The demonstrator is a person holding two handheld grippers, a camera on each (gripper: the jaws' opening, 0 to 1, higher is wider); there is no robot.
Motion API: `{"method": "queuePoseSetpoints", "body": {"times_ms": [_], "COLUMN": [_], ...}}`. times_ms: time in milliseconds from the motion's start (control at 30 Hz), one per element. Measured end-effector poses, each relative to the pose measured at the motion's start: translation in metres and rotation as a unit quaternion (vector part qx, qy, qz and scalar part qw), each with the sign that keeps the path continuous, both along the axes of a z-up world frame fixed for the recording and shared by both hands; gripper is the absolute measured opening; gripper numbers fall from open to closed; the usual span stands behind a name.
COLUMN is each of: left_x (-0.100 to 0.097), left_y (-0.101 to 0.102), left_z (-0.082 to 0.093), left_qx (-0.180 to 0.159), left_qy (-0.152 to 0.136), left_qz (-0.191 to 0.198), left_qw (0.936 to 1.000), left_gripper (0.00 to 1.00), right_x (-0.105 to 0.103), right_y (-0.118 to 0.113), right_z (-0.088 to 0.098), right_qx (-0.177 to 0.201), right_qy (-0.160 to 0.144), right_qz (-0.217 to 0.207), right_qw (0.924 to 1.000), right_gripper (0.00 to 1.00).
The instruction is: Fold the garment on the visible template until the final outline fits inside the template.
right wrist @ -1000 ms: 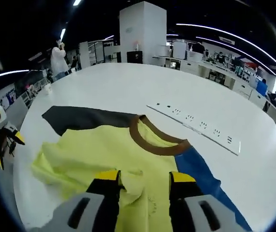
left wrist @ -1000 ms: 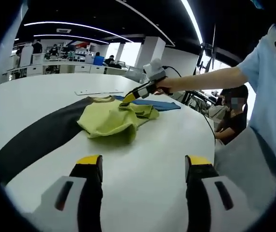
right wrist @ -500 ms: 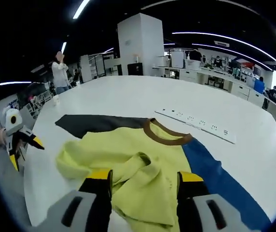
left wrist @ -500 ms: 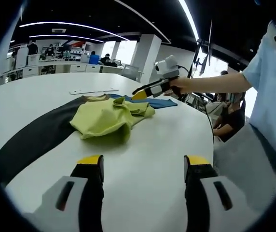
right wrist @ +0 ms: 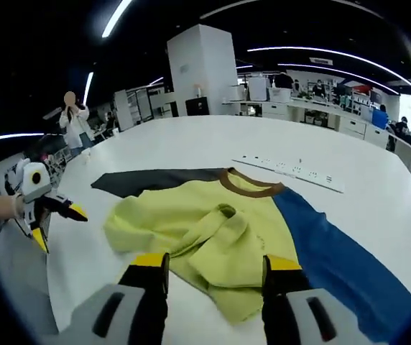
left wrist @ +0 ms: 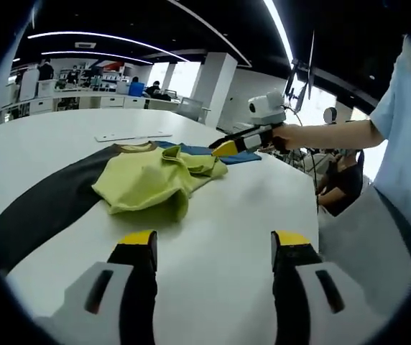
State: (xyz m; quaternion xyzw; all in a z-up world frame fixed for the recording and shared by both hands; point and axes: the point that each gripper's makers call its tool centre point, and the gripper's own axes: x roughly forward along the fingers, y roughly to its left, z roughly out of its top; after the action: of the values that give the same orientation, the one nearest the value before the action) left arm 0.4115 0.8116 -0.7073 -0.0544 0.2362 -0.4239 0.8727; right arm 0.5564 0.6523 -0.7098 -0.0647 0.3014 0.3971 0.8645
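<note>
the yellow shirt (right wrist: 205, 233) lies bunched on the dark and blue template (right wrist: 335, 251), near the table (left wrist: 213, 237) edge, so folding isn't finished. the left gripper (left wrist: 213, 251) and right gripper (right wrist: 213, 269) both hang over it with jaws wide apart and empty, probably between grabs.

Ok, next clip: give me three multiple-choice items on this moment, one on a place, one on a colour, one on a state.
1. Where does the power strip lie?
A. Under the shirt
B. On the table beyond the shirt's collar
C. In a jaw grip

2. What colour is the collar of the yellow-green shirt?
A. Brown
B. White
C. Red

3. How is the right gripper?
A. Shut on the shirt
B. Shut on the template
C. Open, holding nothing

Key: 1 B, the white strip rests on the bare table past the collar. 2 A, a brown band rims the neck. 3 C, its jaws stand apart with the cloth's edge lying flat beyond them.
</note>
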Motion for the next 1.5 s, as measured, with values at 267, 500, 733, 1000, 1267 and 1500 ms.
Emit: {"method": "queuePoseSetpoints", "body": {"times_ms": [267,500,733,1000,1267,1500], "left_x": [0.005,0.016,0.029,0.049,0.058,0.066], "left_y": [-0.012,-0.017,-0.023,-0.029,-0.031,-0.029], "left_z": [-0.003,-0.013,-0.023,-0.038,-0.041,-0.046], "left_qx": [0.001,0.011,0.04,0.081,0.092,0.085], "left_qy": [0.0,0.012,0.012,0.014,0.015,0.033], "left_qz": [-0.002,0.01,0.022,0.046,0.064,0.091], "left_qw": [1.0,0.9998,0.9989,0.9956,0.9936,0.9916], "left_gripper": [0.57,0.52,0.41,0.33,0.24,0.2], "right_x": [-0.021,-0.024,-0.023,-0.022,-0.017,-0.009], "right_y": [0.0,0.003,0.009,0.015,0.018,0.025], "right_z": [-0.01,-0.013,-0.014,-0.018,-0.02,-0.031], "right_qx": [-0.02,-0.039,-0.058,-0.087,-0.106,-0.139], "right_qy": [-0.007,-0.021,-0.042,-0.055,-0.071,-0.083], "right_qz": [0.017,0.027,0.045,0.074,0.094,0.107], "right_qw": [0.9996,0.9987,0.9965,0.9919,0.9873,0.981], "right_gripper": [0.45,0.37,0.27,0.22,0.18,0.13]}}
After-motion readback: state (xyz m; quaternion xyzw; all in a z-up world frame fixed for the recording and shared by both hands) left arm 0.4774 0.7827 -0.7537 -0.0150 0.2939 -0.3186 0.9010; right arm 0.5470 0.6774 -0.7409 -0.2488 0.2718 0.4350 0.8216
